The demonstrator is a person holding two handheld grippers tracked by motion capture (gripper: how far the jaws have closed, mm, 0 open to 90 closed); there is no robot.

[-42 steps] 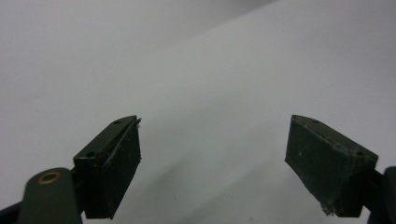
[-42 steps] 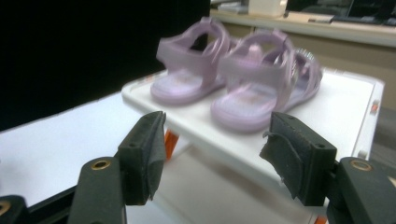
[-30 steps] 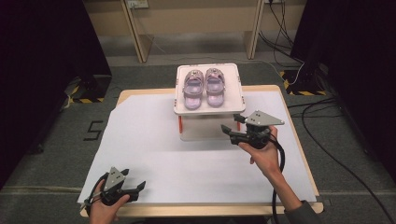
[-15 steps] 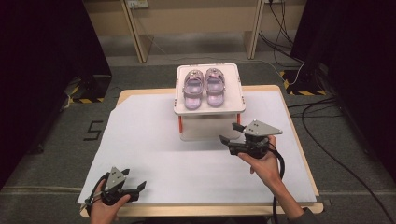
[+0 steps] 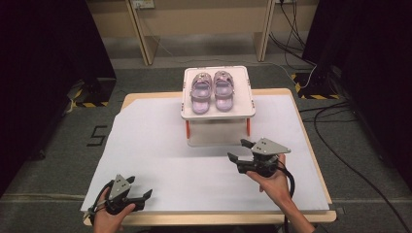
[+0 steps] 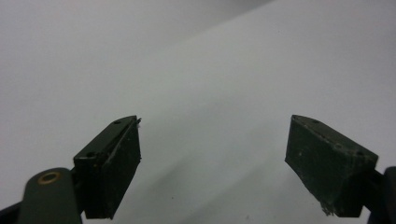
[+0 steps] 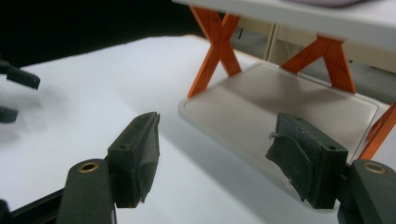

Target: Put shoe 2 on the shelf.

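A pair of purple sandals (image 5: 212, 90) sits side by side on the top of a small white rack (image 5: 243, 104) with orange crossed legs (image 7: 215, 42). My right gripper (image 5: 237, 149) hovers low over the white sheet just in front of the rack, pointing left. It is open, its jaws have just been widening, and nothing is between them (image 7: 215, 140). The rack's lower plate (image 7: 289, 100) lies ahead of it. My left gripper (image 5: 142, 187) rests near the table's front left edge, open and empty over the bare sheet (image 6: 215, 135).
A white sheet (image 5: 145, 141) covers the wooden table (image 5: 291, 94). The rack stands at the back middle. Cables (image 5: 350, 145) run on the floor to the right. Dark curtains flank both sides.
My right gripper has dropped and come back toward the front edge, away from the rack. The left gripper has stayed put.
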